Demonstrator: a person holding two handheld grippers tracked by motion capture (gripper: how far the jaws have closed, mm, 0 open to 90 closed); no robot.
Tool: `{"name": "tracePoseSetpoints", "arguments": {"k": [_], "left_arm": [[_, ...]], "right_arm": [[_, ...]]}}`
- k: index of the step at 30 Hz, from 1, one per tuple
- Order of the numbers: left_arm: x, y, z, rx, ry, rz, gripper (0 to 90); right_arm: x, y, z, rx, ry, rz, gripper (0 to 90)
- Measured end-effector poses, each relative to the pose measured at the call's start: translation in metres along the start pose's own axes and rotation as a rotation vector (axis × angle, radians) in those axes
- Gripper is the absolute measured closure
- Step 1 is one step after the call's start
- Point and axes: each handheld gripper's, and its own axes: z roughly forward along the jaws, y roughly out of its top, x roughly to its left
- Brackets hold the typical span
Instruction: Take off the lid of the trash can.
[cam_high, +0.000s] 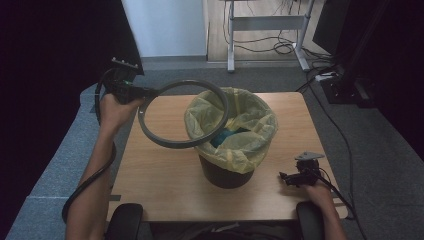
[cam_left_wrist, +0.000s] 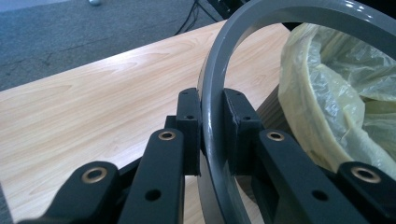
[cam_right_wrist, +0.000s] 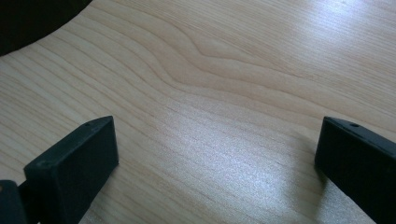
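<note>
grey ring (cam_high: 182, 114), thin, round, glossy plastic

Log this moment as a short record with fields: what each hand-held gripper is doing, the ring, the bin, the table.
left hand-held gripper: shut on the grey ring, gripping its band
grey ring: held in the air, tilted, its far side over the bin's rim
bin: dark, upright on the table, lined with a yellow bag; something blue inside
right hand-held gripper: open, nothing between its jaws, low over the table
table: light wood
</note>
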Motion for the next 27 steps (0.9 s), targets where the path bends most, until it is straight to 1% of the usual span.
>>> {"name": "tracePoseSetpoints", "arguments": {"k": [6,12,17,27], "left_arm": [[0.010,-0.008,-0.010,-0.004,0.018,-0.015,77.8],[0.022,-0.018,-0.021,-0.017,0.034,-0.041,77.8],[0.031,-0.026,-0.028,-0.018,0.055,-0.055,77.7],[0.049,-0.043,-0.043,-0.039,0.076,-0.094,77.7]], "right_arm": [[0.000,0.000,0.000,0.000,0.000,0.000,0.0],[0.000,0.000,0.000,0.000,-0.001,0.000,0.0],[0.000,0.000,0.000,0.000,-0.001,0.000,0.0],[0.000,0.000,0.000,0.000,-0.001,0.000,0.0]]}}
